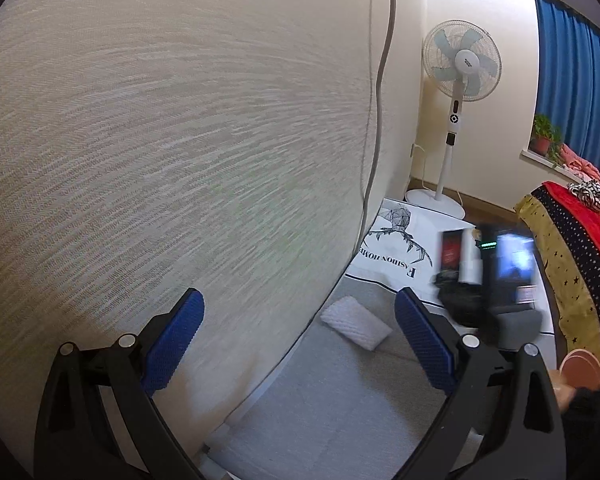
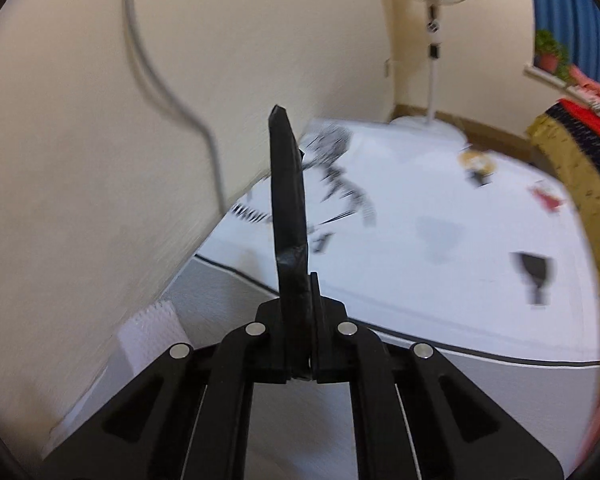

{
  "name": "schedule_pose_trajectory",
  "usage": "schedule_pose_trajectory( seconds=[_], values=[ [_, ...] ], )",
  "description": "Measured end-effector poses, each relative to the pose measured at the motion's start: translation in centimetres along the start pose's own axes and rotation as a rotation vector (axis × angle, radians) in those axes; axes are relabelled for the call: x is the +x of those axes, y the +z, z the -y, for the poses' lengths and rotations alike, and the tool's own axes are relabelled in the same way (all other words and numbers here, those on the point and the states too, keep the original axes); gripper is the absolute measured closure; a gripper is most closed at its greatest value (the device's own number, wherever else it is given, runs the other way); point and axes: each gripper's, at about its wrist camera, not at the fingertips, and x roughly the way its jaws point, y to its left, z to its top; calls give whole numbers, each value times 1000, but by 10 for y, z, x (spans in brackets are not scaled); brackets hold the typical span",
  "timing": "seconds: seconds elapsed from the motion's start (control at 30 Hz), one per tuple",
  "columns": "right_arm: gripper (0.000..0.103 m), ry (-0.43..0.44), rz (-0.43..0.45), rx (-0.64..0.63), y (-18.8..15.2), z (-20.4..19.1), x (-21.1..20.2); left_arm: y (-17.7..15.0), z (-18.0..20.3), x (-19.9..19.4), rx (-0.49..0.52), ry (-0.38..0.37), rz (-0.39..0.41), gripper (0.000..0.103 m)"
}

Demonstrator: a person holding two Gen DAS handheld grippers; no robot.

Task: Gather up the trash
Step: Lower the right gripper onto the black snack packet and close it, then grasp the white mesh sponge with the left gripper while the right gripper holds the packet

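My right gripper (image 2: 302,280) is shut on a flat black wrapper (image 2: 287,184) that stands edge-on above the white mat (image 2: 420,288). In the left wrist view the right gripper (image 1: 466,280) appears blurred with a black and red packet (image 1: 452,250) in it, over the mat (image 1: 420,232). My left gripper (image 1: 300,328) is open and empty, close to the textured wall (image 1: 160,140). A white folded piece (image 1: 356,322) lies on the grey floor between its fingers; it also shows in the right wrist view (image 2: 150,334). Small scraps (image 2: 476,164) (image 2: 534,272) (image 2: 546,196) lie on the mat.
A standing fan (image 1: 460,64) is in the far corner. A cable (image 1: 376,100) hangs down the wall. A bed with a red and gold starred cover (image 1: 572,248) runs along the right. A potted plant (image 1: 544,136) sits on the sill by blue curtains (image 1: 576,80).
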Motion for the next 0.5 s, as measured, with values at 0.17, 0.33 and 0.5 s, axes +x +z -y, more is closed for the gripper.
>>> schedule_pose_trajectory(
  seconds=[0.17, 0.33, 0.5],
  values=[
    [97, -81, 11, -6, -5, 42, -97, 5, 6, -5, -26, -81, 17, 10],
    [97, -139, 40, 54, -38, 81, -193, 6, 34, 17, 95, -315, 81, 8],
    [96, -171, 64, 158, -82, 113, -227, -14, 65, 76, 158, -346, 167, 8]
  ],
)
